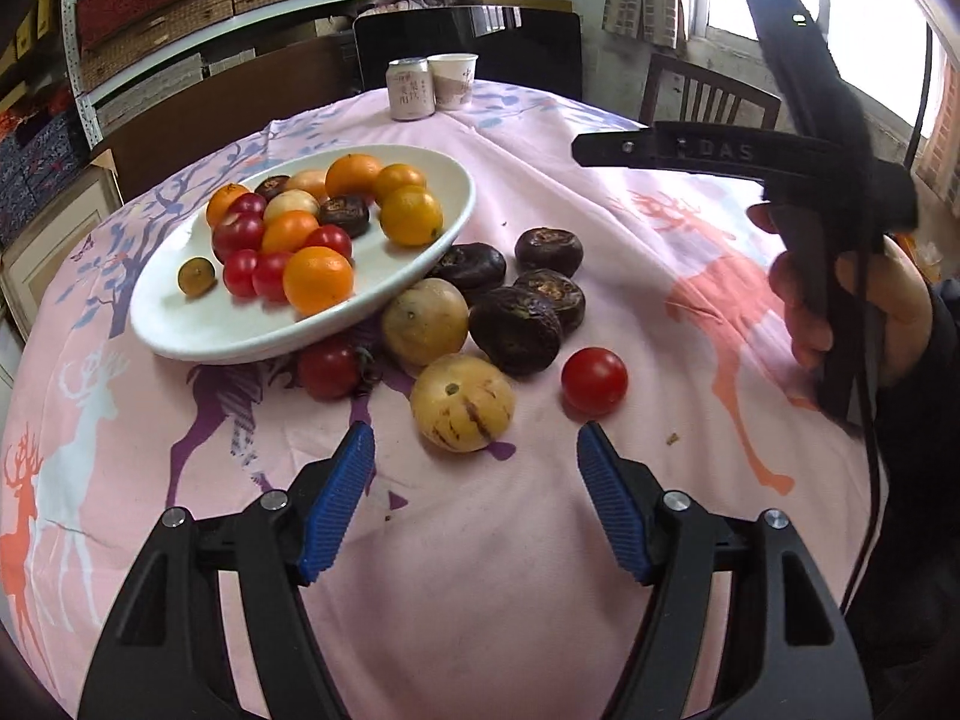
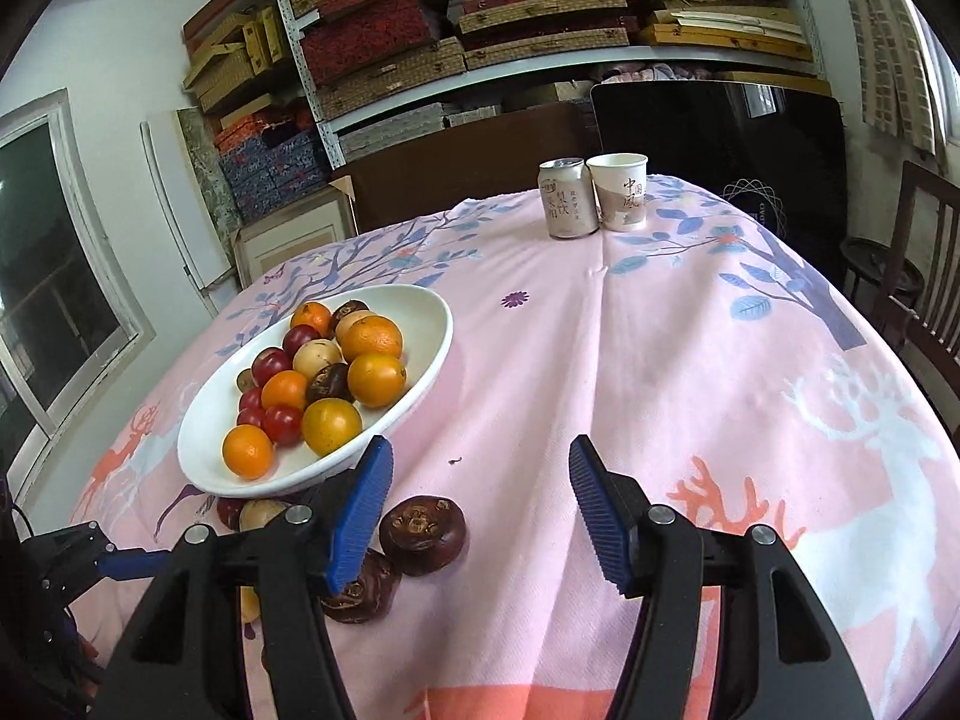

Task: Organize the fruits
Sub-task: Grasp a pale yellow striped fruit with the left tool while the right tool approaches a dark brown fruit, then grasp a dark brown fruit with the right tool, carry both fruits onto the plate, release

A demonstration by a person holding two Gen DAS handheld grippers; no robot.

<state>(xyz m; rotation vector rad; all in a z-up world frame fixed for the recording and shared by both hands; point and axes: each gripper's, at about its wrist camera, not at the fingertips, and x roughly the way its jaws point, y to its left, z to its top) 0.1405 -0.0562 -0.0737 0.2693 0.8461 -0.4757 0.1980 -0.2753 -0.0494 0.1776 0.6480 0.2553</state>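
Left wrist view, left gripper (image 1: pixel 474 450) fingers parted and empty, pale striped fruit (image 1: pixel 462 403) on the tabletop (image 1: pixel 480 540) just beyond their tips, white plate (image 1: pixel 240 336) of fruit beyond, right wrist view, right gripper (image 2: pixel 480 468) fingers apart, empty, dark fruit (image 2: pixel 423 534) just beside the left finger.

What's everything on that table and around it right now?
Plate: one, white, oval, on the pink cloth, heaped with fruit.
Oranges: several, orange and yellow-orange, on the plate.
Cherry tomatoes on the plate: several, red.
Loose tomatoes: two, red, on the cloth near the plate.
Water chestnuts: four loose, dark brown, beside the plate; a couple more on it.
Pale striped fruits: two loose, yellowish, in front of the plate.
Can: one, pale, at the table's far edge.
Paper cup: one, white, beside the can.
Tablecloth: pink, deer and tree print.
Shelves: stacked boxes, behind the table.
Chair: wooden, far side.
Left tool: open, empty.
Right tool: open, empty.
Hand: holding the right tool.
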